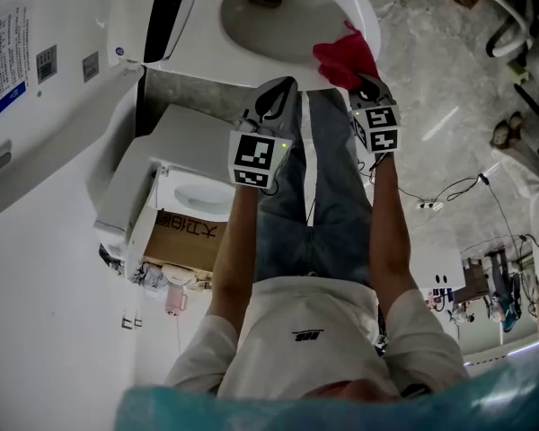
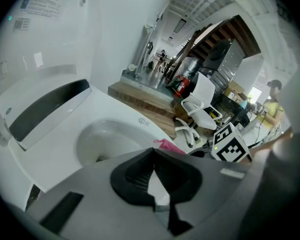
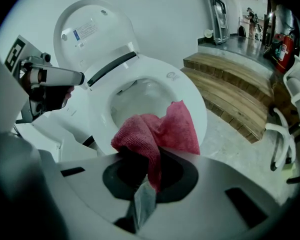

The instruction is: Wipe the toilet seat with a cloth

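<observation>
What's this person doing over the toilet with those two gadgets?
A person stands over a toilet with a pair of tongs in each hand. The right tongs are clamped on a red cloth, held at the front rim of the toilet seat; I can't tell whether the cloth touches the seat. The left tongs are shut with nothing in them, and hang beside the right ones. The lid is up.

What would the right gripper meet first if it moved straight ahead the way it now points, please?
The right gripper is shut on a red cloth, which leads and would press onto the near rim of the toilet seat first. Depth is unclear: it may already touch.
</observation>
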The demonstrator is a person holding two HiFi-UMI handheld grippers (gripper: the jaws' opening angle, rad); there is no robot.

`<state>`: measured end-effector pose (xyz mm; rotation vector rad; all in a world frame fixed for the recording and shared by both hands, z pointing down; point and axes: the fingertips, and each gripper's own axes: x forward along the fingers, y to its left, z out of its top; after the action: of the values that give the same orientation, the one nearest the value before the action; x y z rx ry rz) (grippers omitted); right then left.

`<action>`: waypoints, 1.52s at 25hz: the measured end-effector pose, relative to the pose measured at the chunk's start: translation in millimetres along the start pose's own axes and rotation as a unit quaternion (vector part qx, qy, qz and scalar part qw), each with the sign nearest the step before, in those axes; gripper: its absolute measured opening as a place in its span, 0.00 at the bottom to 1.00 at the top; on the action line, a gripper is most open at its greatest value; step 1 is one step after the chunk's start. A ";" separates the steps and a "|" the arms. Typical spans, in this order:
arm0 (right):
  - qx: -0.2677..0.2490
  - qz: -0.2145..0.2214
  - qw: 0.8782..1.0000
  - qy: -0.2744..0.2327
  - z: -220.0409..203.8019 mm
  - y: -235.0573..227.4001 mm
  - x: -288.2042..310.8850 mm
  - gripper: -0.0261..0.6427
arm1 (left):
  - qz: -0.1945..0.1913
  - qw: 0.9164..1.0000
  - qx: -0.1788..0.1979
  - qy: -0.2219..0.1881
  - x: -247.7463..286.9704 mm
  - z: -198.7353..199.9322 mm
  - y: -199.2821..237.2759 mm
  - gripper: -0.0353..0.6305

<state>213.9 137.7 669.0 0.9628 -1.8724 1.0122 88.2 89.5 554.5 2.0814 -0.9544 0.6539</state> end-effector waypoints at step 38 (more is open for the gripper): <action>-0.031 -0.028 0.998 -0.051 92.9 -77.5 14.9 0.07 | 0.013 0.999 -0.030 -0.015 32.6 22.5 -7.8 0.07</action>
<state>249.7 21.2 669.8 1.0414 -1.9387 0.8809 116.8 61.7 560.4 2.0345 -1.0077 0.6022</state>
